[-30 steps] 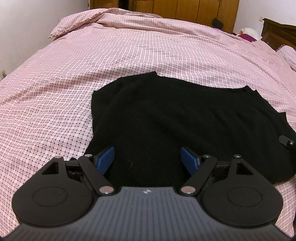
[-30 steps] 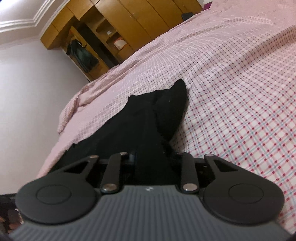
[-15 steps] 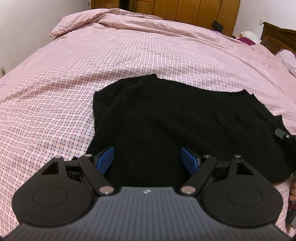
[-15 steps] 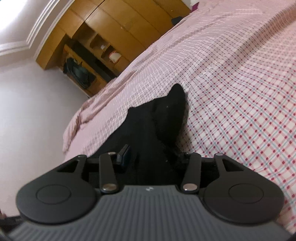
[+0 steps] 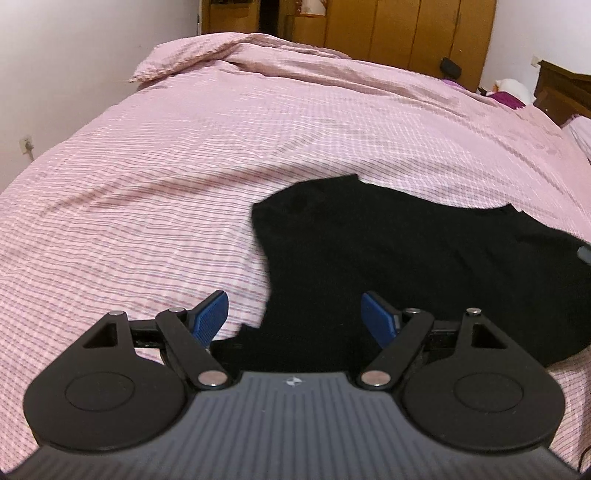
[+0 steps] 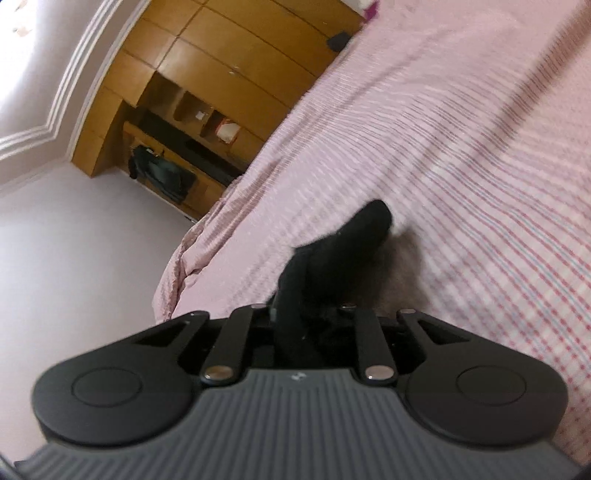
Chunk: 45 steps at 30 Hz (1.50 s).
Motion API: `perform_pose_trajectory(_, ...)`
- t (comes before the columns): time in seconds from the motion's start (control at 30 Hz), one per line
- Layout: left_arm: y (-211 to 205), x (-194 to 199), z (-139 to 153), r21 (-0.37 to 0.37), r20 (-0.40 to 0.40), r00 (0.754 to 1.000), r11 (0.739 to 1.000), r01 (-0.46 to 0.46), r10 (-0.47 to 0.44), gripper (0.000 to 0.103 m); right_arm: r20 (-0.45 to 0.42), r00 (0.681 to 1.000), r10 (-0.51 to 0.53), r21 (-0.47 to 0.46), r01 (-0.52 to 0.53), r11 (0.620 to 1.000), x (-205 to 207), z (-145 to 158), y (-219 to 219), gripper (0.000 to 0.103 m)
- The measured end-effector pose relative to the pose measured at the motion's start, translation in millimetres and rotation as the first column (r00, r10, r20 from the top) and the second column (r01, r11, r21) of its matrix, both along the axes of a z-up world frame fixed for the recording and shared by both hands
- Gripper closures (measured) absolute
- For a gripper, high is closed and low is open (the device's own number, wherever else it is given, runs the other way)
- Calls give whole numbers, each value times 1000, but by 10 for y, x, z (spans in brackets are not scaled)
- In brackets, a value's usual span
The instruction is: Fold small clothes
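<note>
A black garment (image 5: pixel 406 258) lies spread on the pink checked bed cover (image 5: pixel 147 184). My left gripper (image 5: pixel 295 306) hovers open above the garment's near left edge. Its blue pads (image 5: pixel 210 314) stand wide apart with nothing between them. In the right wrist view a bunched fold of the black garment (image 6: pixel 332 258) rises off the bed from between the jaws of my right gripper (image 6: pixel 306 314). Those jaws are closing on the cloth, which hides the pads. A tip of the right gripper (image 5: pixel 583 253) shows at the garment's far right edge in the left wrist view.
A wooden wardrobe (image 5: pixel 406 29) stands beyond the bed's far end, and a dark wooden headboard (image 5: pixel 561 92) is at the right. A rumpled fold of the cover (image 5: pixel 221 51) lies at the far left corner. A white wall with a socket (image 5: pixel 26 144) runs along the left.
The left gripper rose and shifted left, so the garment now sits to its right. The right gripper widened briefly, closed on the cloth again, rolled and lifted, raising the fold off the bed.
</note>
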<state>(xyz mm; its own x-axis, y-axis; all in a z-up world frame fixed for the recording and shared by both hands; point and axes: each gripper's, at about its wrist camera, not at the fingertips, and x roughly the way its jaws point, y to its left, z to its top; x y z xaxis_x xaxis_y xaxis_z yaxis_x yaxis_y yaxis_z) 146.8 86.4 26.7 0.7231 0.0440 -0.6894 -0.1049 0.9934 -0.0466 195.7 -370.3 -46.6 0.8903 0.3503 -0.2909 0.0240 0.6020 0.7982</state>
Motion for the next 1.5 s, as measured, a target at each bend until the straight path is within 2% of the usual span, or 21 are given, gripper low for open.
perform_pose_trajectory(0.17,253,-94,34,-15,11,1000,1000,-26,26,20,57,998,37,-88,-32,996,73,430,361,85)
perform_pose_trajectory(0.33,537,-186,73,-32,27,998,998,-56,57,20,103,988,118,-188,-97,977,192,815,899,85)
perform_pose_trajectory(0.53,879,-289,72,-45,40,994,994,-104,106,20,119,962,246,-327,-196,925,326,1100,1778,86)
perform_pose_trajectory(0.63,1044,-340,40,-57,42,990,990,-130,133,20,97,944,315,-394,-255,883,380,1056,2257,86)
perform_pose_trajectory(0.7,1143,-369,7,-72,41,988,987,-147,150,20,64,927,369,-449,-303,841,398,939,2596,86)
perform_pose_trajectory(0.83,1307,-414,-83,-108,27,984,979,-175,179,20,-50,894,445,-551,-397,735,437,549,3160,86)
perform_pose_trajectory(0.9,1360,-429,-122,-118,19,983,976,-181,185,20,-106,886,451,-574,-425,700,464,353,3340,86)
perform_pose_trajectory(1.0,1427,-463,-150,-119,22,983,976,-180,184,20,-98,890,445,-593,-411,692,439,265,3409,86)
perform_pose_trajectory(1.07,1463,-469,-157,-115,25,982,976,-185,189,20,-93,892,443,-591,-407,696,443,321,3397,86)
perform_pose_trajectory(1.17,1522,-481,-158,-122,30,979,973,-198,203,20,-58,892,449,-623,-384,682,395,411,3470,86)
perform_pose_trajectory(1.23,1542,-483,-160,-131,30,976,969,-209,214,20,-68,883,465,-659,-390,643,364,397,3592,85)
perform_pose_trajectory(1.3,1541,-485,-154,-136,28,975,967,-213,219,20,-100,872,480,-692,-408,596,336,349,3697,76)
perform_pose_trajectory(1.33,1532,-486,-150,-135,29,976,968,-212,218,20,-86,870,485,-693,-402,598,287,358,3699,73)
perform_pose_trajectory(1.4,1499,-484,-134,-127,32,977,971,-204,210,20,-32,859,511,-667,-399,629,164,434,3630,54)
perform_pose_trajectory(1.5,1436,-473,-88,-124,43,979,973,-193,200,20,41,822,568,-631,-420,652,-38,578,3474,49)
